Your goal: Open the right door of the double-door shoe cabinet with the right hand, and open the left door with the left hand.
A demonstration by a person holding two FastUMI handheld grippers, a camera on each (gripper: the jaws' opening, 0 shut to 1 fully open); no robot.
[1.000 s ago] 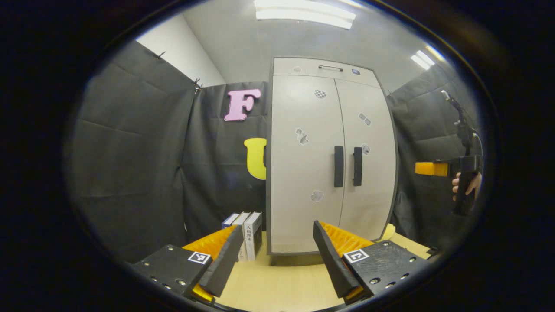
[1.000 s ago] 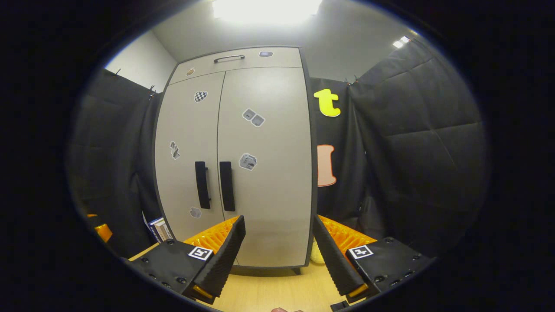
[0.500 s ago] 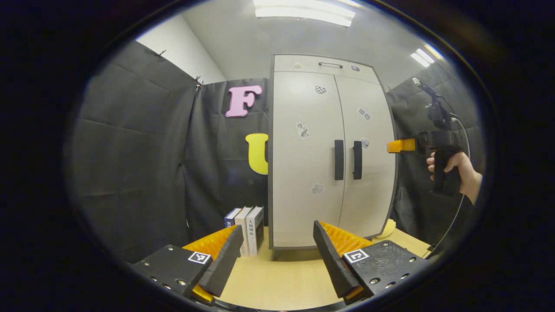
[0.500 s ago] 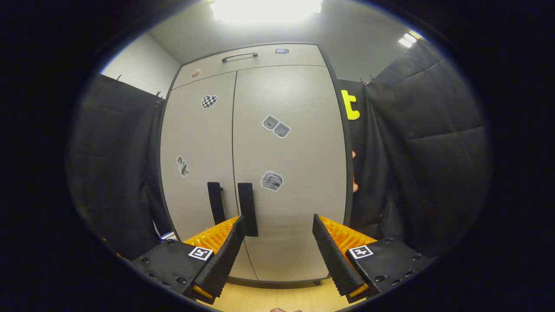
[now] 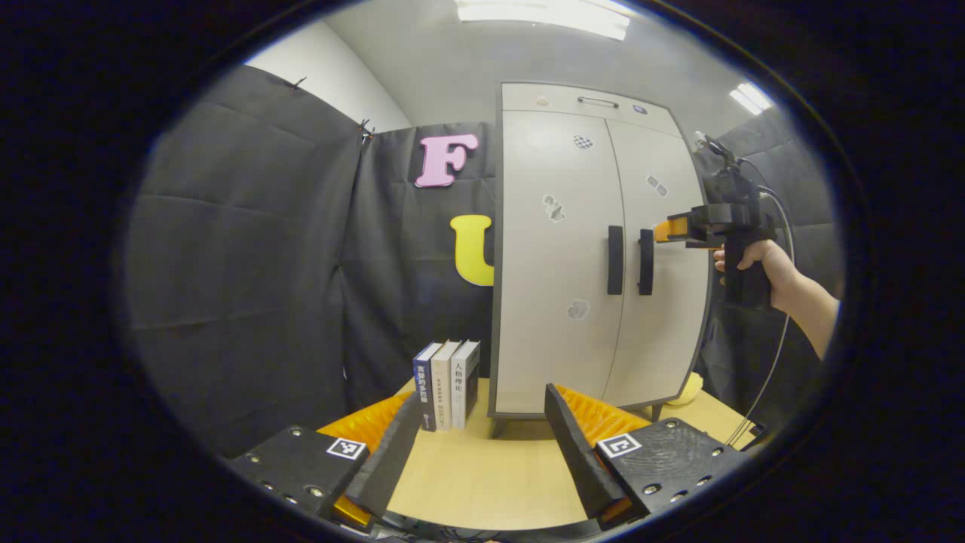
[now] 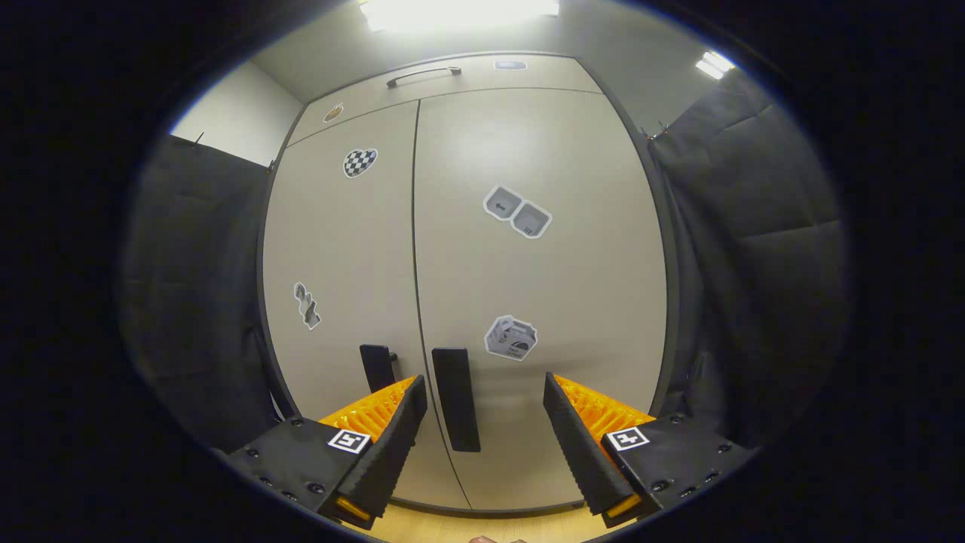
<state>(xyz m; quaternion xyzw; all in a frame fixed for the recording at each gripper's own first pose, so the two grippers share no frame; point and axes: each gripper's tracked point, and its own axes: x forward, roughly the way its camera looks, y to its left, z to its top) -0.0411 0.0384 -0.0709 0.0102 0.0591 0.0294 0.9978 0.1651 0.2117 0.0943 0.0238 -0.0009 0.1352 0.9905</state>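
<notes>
A pale grey double-door shoe cabinet stands on a wooden table, both doors closed, with two dark vertical handles side by side at the middle seam. In the right gripper view the right door's handle sits between my open fingers, slightly left of centre; my right gripper is close to the door without touching it. The left door's handle is partly hidden behind my left finger. My left gripper hangs open over the table, well back from the cabinet. In the left gripper view the right gripper, held by a hand, hovers near the right door's handle.
Three books stand upright on the table just left of the cabinet. A yellow object lies at the cabinet's right foot. Black cloth walls close the booth on both sides. A cable hangs from the right gripper.
My right gripper has moved up and in toward the cabinet, bringing the right door's handle between its fingers. My left gripper has drawn back and shifted left. Both doors stay closed.
</notes>
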